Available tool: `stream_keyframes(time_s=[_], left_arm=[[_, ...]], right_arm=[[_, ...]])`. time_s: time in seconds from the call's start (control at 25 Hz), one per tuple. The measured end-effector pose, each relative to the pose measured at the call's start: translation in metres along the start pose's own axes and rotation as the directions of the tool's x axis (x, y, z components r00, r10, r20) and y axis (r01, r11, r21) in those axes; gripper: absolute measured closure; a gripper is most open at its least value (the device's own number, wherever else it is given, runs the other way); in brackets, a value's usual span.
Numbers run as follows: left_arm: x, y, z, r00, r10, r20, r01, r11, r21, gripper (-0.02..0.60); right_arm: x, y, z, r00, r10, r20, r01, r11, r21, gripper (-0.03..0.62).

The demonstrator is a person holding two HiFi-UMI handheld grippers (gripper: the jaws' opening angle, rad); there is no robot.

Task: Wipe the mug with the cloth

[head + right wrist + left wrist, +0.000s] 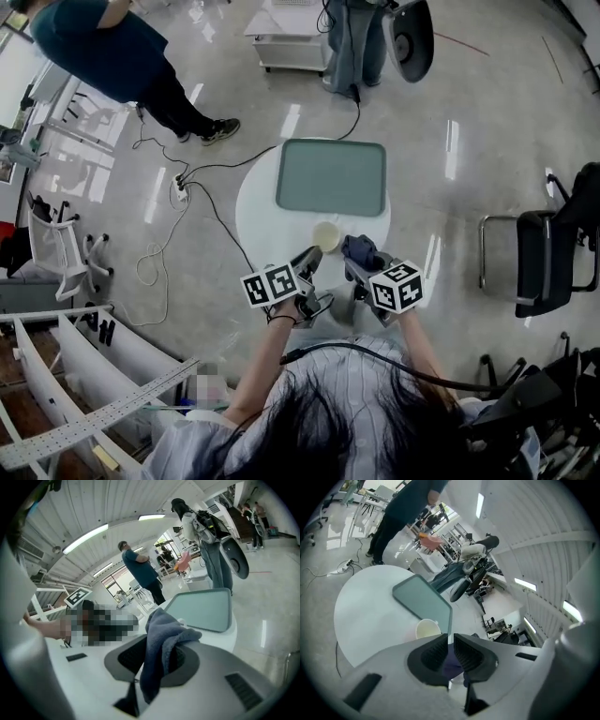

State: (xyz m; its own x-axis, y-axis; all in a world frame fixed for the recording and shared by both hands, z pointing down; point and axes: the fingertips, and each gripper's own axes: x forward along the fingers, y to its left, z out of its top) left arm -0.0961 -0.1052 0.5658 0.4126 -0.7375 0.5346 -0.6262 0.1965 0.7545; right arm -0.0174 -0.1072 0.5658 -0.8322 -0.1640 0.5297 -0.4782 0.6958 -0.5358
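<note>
A cream mug [326,235] stands upright on the round white table [258,202], just below the green tray [330,176]. My right gripper [357,265] is shut on a dark blue cloth [362,249], which bunches up right beside the mug. In the right gripper view the cloth [161,630] drapes over the jaws of that gripper [159,654]. My left gripper [309,256] hovers at the mug's near left, jaws almost together with nothing clearly held. In the left gripper view the mug [427,629] sits left of the gripper [450,642]; a dark blue patch shows in the slit.
The tray [423,601] is bare and fills the table's far half. A person [122,66] stands on the floor at far left. Cables and a power strip [180,190] lie left of the table. A black chair [553,244] stands to the right.
</note>
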Motion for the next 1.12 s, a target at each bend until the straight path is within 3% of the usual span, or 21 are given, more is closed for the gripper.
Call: stream_keyframes(time_s=[0.28,0.6,0.84,1.12], left_arm=[[-0.023,0.003,-0.022,0.991,0.125,0.051,-0.133,0.971,0.200,0.537],[-0.056,0.017,-0.056,0.971,0.214,0.103,-0.228,0.961,0.157,0.540],[-0.071,0.031,-0.067,0.963,0.242,0.120,-0.255,0.960,0.114,0.540],[-0.100,0.030,-0.070,0.962,0.241,0.131,-0.266,0.936,0.230,0.540]], right_arm=[[-0.013,0.020,-0.001,0.992,0.108,-0.060,-0.113,0.989,-0.090,0.514],[0.012,0.037,-0.020,0.967,0.188,-0.172,-0.216,0.962,-0.165,0.514],[0.028,0.067,-0.020,0.955,0.247,-0.162,-0.272,0.950,-0.151,0.514],[0.034,0.087,-0.031,0.959,0.238,-0.151,-0.263,0.949,-0.175,0.514]])
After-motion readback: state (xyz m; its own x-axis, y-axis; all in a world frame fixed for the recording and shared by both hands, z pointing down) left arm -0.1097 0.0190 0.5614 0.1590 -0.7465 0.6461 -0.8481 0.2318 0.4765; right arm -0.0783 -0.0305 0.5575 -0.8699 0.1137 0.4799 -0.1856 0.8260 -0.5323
